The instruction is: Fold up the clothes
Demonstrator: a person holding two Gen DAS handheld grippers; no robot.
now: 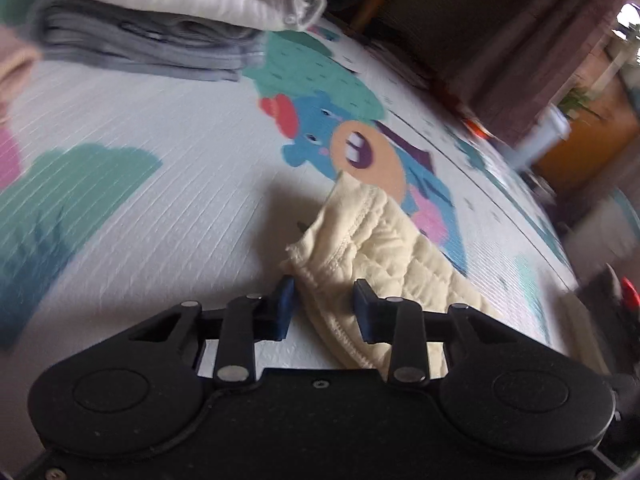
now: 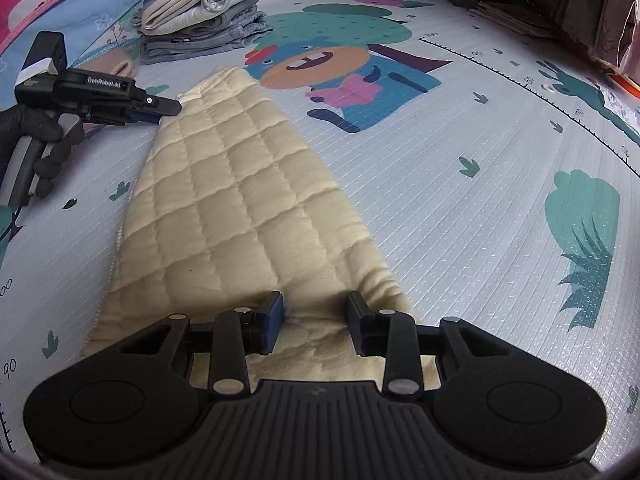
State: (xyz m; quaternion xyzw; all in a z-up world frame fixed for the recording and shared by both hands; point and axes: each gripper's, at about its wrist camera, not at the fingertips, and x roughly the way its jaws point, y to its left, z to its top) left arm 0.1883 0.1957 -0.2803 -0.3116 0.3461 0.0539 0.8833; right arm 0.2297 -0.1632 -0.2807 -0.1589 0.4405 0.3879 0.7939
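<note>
A cream quilted garment (image 2: 240,208) lies folded into a long strip on the cartoon play mat (image 2: 460,208). My right gripper (image 2: 316,320) is open with its jaws on either side of the strip's near end. My left gripper (image 1: 325,304) is open at the strip's far end, where the hemmed edge (image 1: 360,240) bunches up between its fingers. In the right wrist view the left gripper (image 2: 164,110) reaches in from the left, low over that far corner.
A stack of folded clothes (image 2: 200,16) in grey, white and beige sits at the far side of the mat, also close in the left wrist view (image 1: 160,28). Furniture legs and a curtain (image 1: 520,40) stand beyond the mat's edge.
</note>
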